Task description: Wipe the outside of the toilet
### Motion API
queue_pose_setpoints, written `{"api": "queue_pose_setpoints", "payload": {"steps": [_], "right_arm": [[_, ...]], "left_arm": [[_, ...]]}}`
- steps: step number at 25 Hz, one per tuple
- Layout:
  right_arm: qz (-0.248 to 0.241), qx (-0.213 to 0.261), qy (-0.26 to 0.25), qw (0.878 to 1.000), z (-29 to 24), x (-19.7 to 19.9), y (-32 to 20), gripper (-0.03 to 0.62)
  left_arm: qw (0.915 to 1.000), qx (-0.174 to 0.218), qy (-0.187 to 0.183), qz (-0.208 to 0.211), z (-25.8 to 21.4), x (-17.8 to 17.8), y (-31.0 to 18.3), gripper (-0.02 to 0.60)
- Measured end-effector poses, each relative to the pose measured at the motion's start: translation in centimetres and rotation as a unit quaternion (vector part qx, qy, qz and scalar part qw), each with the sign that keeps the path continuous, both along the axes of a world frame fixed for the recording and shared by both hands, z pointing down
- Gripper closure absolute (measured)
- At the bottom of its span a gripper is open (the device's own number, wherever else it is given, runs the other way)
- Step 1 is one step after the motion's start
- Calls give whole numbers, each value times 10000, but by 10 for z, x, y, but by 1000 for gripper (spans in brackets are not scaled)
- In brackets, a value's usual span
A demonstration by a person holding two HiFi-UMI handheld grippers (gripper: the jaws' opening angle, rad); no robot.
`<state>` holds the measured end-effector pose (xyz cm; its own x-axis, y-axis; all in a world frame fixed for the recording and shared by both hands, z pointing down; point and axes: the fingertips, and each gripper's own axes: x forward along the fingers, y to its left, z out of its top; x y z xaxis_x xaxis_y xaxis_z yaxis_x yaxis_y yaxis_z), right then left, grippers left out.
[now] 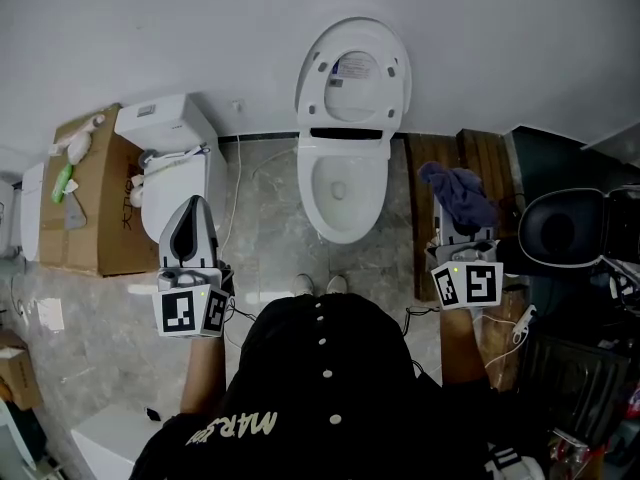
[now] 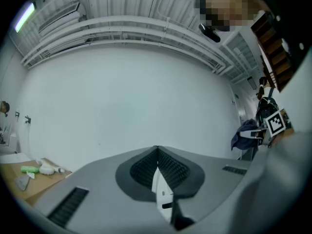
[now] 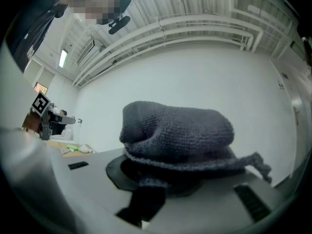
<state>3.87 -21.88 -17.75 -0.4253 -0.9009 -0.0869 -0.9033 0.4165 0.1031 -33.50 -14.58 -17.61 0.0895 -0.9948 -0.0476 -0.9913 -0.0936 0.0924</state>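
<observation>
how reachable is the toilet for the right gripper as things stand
Probably within reach: the right gripper, shut on the cloth, hangs just right of the toilet, and nothing seems to stand between them.

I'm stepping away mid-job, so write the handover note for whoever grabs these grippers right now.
Left gripper: jaws shut, nothing between them, held to the left of the toilet.
Right gripper: shut on the dark cloth, which drapes over its jaws; held to the right of the toilet, not touching it.
Toilet: directly ahead, lid raised against the wall.
Done: cloth is in the gripper. Whether any wiping has happened cannot be told.
Left: bring the cloth to the outside of the bowl and wipe; the right side is nearest, so probably start there.
</observation>
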Motion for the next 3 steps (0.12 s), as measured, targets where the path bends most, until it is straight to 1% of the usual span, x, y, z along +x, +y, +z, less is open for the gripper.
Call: {"api": "queue_pose_setpoints", "payload": {"steps": [3], "right_arm": [[-57, 9, 9, 10000, 1, -6, -2, 505]], "left_arm": [[9999, 122, -96, 22, -3, -2, -2, 575]]}}
